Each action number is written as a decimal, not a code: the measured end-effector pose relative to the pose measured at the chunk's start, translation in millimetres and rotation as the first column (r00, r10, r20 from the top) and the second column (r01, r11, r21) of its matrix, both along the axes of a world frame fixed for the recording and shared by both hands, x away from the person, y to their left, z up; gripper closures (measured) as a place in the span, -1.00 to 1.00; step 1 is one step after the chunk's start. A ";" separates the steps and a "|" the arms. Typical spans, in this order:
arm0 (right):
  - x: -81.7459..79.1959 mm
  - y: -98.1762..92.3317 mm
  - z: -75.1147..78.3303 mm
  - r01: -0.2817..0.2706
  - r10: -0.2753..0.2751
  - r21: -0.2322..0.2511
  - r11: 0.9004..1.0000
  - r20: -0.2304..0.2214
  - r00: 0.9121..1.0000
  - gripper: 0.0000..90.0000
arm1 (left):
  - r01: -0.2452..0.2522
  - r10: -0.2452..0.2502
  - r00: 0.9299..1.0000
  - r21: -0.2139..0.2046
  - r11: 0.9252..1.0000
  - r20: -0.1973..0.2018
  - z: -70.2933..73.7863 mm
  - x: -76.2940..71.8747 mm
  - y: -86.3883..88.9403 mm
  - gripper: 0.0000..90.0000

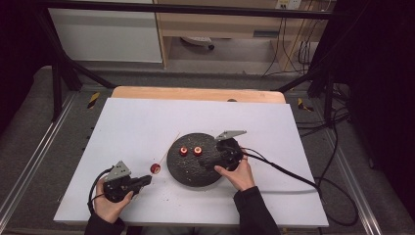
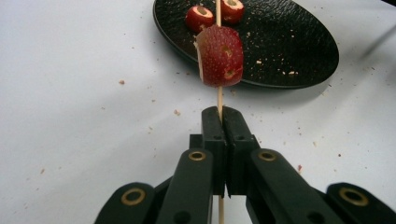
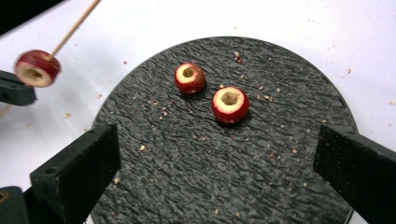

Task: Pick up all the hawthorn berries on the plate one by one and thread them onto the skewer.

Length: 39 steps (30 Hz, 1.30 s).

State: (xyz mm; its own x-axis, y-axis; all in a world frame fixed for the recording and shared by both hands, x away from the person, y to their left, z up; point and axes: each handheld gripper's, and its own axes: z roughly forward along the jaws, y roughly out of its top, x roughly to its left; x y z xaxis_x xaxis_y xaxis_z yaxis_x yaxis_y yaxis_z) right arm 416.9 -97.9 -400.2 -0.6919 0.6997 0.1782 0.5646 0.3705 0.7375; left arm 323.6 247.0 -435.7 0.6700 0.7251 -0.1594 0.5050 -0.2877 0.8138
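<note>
The left gripper [image 2: 219, 116] has its jaws pressed together on a thin skewer [image 2: 218, 95], which runs up between them and through one red fruit piece [image 2: 219, 56] a little past the tips. That close view shows the piece's speckled skin and small holes; from above it is just a red dot [image 1: 155, 168] beside the plate [image 1: 193, 171], with the skewer [image 1: 169, 146] slanting away over the white table [image 1: 137, 127].

The right gripper [image 1: 221, 152], held over the plate's right side, has its jaws spread wide; its own view looks down between them at the plate's rough black surface [image 3: 210, 177] strewn with crumbs, which the high view barely shows.

Counted: three fruit pieces, one on the skewer and two cored ones [image 3: 190, 78] [image 3: 230, 104] lying side by side on the plate; one skewer; one plate; two grippers.
</note>
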 end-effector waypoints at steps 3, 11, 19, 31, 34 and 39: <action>6.6 6.2 4.6 -0.010 0.010 -0.049 0.999 -0.004 1.000 -0.95 | 0.003 -0.003 1.000 -0.002 1.000 -0.001 0.5 -1.2 3.1 0.96; 27.8 26.4 13.1 -0.039 0.035 -0.183 0.982 -0.026 0.999 -0.86 | -0.004 0.004 1.000 -0.010 1.000 -0.011 -0.1 -1.1 7.7 0.96; 45.9 48.0 10.9 -0.080 0.065 -0.253 0.964 -0.065 0.996 -0.68 | -0.007 0.006 1.000 -0.016 1.000 -0.018 -0.4 0.0 7.5 0.96; 62.8 61.9 1.3 -0.097 0.059 -0.326 0.940 -0.125 0.990 -0.18 | -0.002 0.002 1.000 -0.008 1.000 -0.023 -1.1 0.9 7.3 0.96; 65.1 62.4 -1.3 -0.093 0.050 -0.323 0.942 -0.140 0.989 -0.06 | -0.001 0.001 1.000 -0.006 1.000 -0.024 -1.2 1.0 7.5 0.96; 68.5 63.1 -6.1 -0.093 0.039 -0.324 0.941 -0.172 0.984 0.10 | 0.003 -0.003 1.000 -0.002 1.000 -0.024 -1.4 0.9 6.3 0.96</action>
